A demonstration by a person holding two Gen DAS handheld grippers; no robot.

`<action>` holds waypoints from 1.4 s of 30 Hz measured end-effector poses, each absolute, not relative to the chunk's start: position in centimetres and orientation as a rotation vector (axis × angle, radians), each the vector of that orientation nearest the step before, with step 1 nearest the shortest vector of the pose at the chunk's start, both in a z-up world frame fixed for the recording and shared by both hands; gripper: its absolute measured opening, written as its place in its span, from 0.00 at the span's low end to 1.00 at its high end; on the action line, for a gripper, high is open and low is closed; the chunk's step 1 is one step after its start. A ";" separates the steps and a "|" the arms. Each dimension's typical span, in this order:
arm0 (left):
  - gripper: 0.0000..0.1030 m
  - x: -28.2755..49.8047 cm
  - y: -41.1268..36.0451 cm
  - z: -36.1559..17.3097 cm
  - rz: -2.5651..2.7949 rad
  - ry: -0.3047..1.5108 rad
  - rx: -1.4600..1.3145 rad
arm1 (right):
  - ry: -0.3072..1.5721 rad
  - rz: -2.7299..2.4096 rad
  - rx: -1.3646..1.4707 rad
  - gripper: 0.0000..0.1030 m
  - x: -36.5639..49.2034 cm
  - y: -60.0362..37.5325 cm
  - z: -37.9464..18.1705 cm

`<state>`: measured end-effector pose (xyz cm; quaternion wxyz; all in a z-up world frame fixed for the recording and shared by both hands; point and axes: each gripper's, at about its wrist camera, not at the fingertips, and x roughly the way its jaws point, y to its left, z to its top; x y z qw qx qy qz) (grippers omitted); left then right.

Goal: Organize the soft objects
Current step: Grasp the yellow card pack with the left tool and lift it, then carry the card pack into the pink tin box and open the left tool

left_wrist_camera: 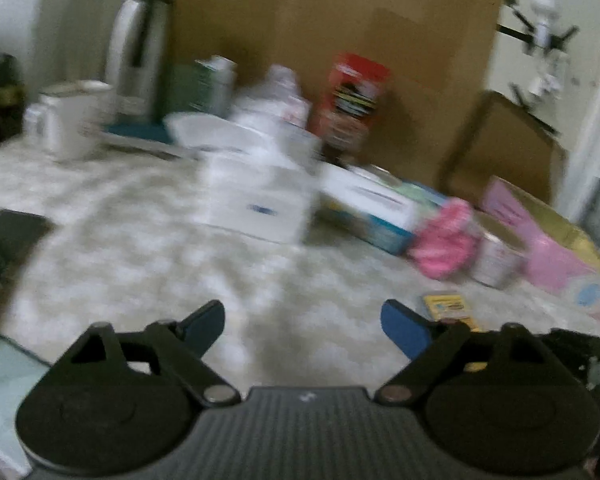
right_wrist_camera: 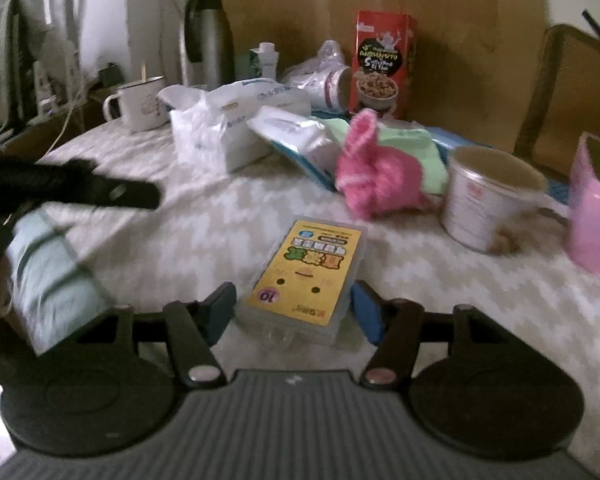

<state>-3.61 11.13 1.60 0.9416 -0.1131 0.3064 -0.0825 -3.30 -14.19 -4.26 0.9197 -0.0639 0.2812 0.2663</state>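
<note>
On the table: patterned tablecloth point(right_wrist_camera: 228, 220) crowded with clutter along the back; cardboard sheet behind.
Left gripper point(left_wrist_camera: 302, 326): jaws wide apart, nothing between them, hovering over bare cloth; its view is motion-blurred.
Right gripper point(right_wrist_camera: 294, 312): jaws spread, the yellow card box point(right_wrist_camera: 306, 268) lies between the fingers; no visible contact, box flat on the cloth, not lifted.
Task thing, pink knitted soft item point(right_wrist_camera: 374, 168): middle-right of the table, touching the green cloth point(right_wrist_camera: 418, 148) behind it, just beside the open tin can point(right_wrist_camera: 490, 200); in the left view point(left_wrist_camera: 446, 238) it sits ahead and to the right.
Other soft goods: tissue pack point(right_wrist_camera: 220, 128) at centre back, wet-wipes pack point(right_wrist_camera: 296, 136) leaning beside it, folded pale green fabric point(right_wrist_camera: 48, 276) at the near left edge.
Hard neighbours: enamel mug point(right_wrist_camera: 138, 102), steel thermos point(right_wrist_camera: 208, 40), red snack box point(right_wrist_camera: 382, 64), pink carton point(right_wrist_camera: 596, 208) far right.
Step, my guess: approach phase, no soft item grasped yet.
Risk 1: right jaws close on the card box, a hard thing, instead of a soft one; cause: it sits right in the jaw gap.
Risk 2: reaching for the pink item knocks the tin can over; cause: they nearly touch.
Risk 3: green cloth drags along with the pink item; cause: overlap.
Risk 4: left hand misjudges; cause: fast motion, blurred view.
</note>
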 end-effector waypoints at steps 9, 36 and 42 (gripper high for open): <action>0.79 -2.2 4.3 1.1 -0.458 0.779 -0.258 | 0.526 0.478 -0.114 0.74 -6.2 -17.8 -5.4; 0.47 5.4 -22.3 9.8 -0.737 0.533 0.083 | 0.184 0.130 0.046 0.59 -1.0 -33.5 0.8; 0.48 8.2 -25.0 7.9 -0.653 0.553 0.065 | 0.240 -0.040 0.052 0.61 2.9 -36.4 -0.3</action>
